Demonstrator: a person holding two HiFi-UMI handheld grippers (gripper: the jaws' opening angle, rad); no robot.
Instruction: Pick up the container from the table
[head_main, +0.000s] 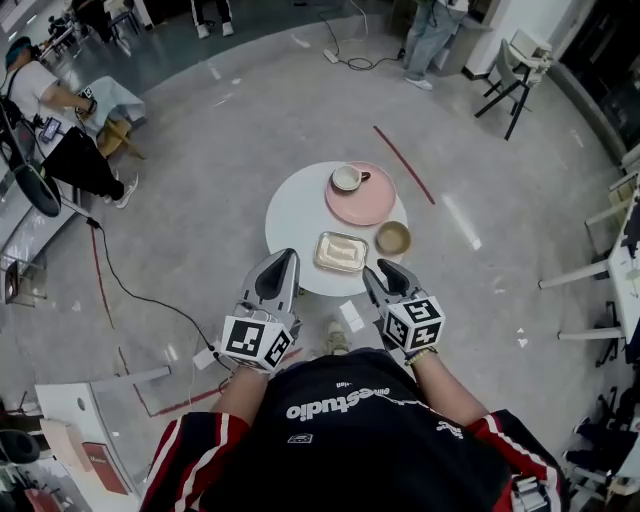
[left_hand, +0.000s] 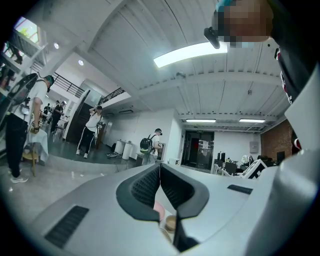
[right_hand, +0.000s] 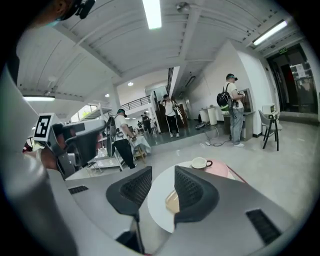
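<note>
The container (head_main: 340, 252) is a shallow cream rectangular dish near the front edge of a small round white table (head_main: 296, 215). Both grippers hover short of the table, over the floor. My left gripper (head_main: 284, 257) is left of the dish; in the left gripper view its jaws (left_hand: 160, 167) meet at the tips with nothing in them. My right gripper (head_main: 383, 268) is right of the dish, apart from it. In the right gripper view it (right_hand: 163, 176) stands open and empty, with the container (right_hand: 171, 202) showing through the gap on the table (right_hand: 156, 196).
A pink plate (head_main: 365, 203) with a white cup (head_main: 347, 178) sits at the table's far side, and a small tan bowl (head_main: 392, 237) is right of the container. A black cable (head_main: 130, 290) runs over the floor at left. A person (head_main: 50, 110) sits far left; a chair (head_main: 515, 70) stands far right.
</note>
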